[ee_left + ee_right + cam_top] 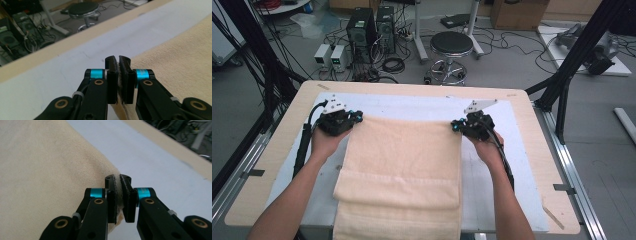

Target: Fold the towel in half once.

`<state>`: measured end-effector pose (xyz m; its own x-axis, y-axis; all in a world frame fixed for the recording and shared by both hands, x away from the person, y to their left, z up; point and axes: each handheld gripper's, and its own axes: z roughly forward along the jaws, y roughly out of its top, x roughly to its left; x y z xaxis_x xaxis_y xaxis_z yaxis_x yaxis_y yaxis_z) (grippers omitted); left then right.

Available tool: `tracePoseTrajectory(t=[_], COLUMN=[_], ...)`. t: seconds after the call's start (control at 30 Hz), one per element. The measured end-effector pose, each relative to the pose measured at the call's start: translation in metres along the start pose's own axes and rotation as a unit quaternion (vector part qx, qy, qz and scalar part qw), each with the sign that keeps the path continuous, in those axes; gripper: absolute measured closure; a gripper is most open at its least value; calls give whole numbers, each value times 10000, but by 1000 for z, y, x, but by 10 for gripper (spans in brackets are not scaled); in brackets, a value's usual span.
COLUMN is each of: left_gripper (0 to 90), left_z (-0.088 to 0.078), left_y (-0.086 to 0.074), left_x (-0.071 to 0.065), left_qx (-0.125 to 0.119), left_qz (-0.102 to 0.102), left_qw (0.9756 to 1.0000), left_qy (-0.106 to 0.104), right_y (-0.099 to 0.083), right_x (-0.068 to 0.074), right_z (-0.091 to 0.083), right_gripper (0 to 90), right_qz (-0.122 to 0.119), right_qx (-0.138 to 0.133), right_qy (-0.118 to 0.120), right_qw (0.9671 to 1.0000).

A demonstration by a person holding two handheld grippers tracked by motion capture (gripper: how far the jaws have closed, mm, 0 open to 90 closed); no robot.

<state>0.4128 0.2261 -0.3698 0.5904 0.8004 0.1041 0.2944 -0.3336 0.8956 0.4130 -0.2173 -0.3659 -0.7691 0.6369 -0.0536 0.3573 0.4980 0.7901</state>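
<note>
A cream towel (404, 160) lies on the white mat (422, 106), its near end hanging over the table's front edge. My left gripper (357, 118) is shut on the towel's far left corner, and my right gripper (455, 125) is shut on its far right corner. The left gripper view has the black jaws (118, 62) pinching a strip of the towel (180, 62), which spreads to the right. Cloth is also pinched between the jaws (118, 180) in the right gripper view, where the towel (45, 170) spreads to the left. Both far corners are held slightly off the mat.
The mat covers a wooden table (532, 130). Beyond its far edge stand a black stool (451, 45), computer towers (372, 27) and loose cables on the floor. Black frame posts (572, 65) rise at the right and left sides.
</note>
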Motion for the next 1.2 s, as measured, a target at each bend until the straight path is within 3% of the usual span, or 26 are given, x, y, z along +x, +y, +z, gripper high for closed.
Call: tracePoseTrajectory(t=[0.1,0.23,0.27,0.33,0.37,0.4,0.47,0.5,0.63,0.87,1.0,1.17,1.2], left_gripper=[853,844,823,649,607,594,579,574,574,549,521,519,520], left_z=[12,27,30,36,36,35,30,28,13,-16,-28,-36,-36], left_y=[19,27,24,18,14,11,5,2,-11,-37,-56,-77,-80], left_x=[7,14,15,17,19,20,22,22,16,-8,-21,-34,-36], left_qx=[-19,76,105,336,392,371,268,192,54,-105,89,344,437], left_qz=[-24,-26,-15,-60,-117,-150,-239,-328,-339,-185,-50,170,196], left_qw=[9998,9996,9996,9988,9988,9990,9993,9993,9988,9952,9914,9879,9869], left_qy=[178,276,253,348,251,204,70,-51,-357,-951,-1307,-1501,-1538], right_y=[14,26,25,15,11,5,0,-2,-7,-27,-40,-55,-58], right_x=[-17,-33,-35,-41,-42,-46,-45,-42,-29,3,19,36,39], right_z=[4,15,19,31,34,37,37,35,24,8,2,-1,0], right_gripper=[849,838,805,598,586,564,549,548,514,478,465,469,469], right_qz=[232,376,409,636,748,865,811,747,572,387,293,162,173], right_qx=[-115,-257,-210,-46,32,117,228,177,64,-31,72,145,272], right_qy=[-234,-576,-558,-698,-663,-444,-409,-424,-127,371,660,840,921], right_qw=[9994,9973,9974,9955,9950,9952,9956,9961,9983,9986,9974,9962,9952])
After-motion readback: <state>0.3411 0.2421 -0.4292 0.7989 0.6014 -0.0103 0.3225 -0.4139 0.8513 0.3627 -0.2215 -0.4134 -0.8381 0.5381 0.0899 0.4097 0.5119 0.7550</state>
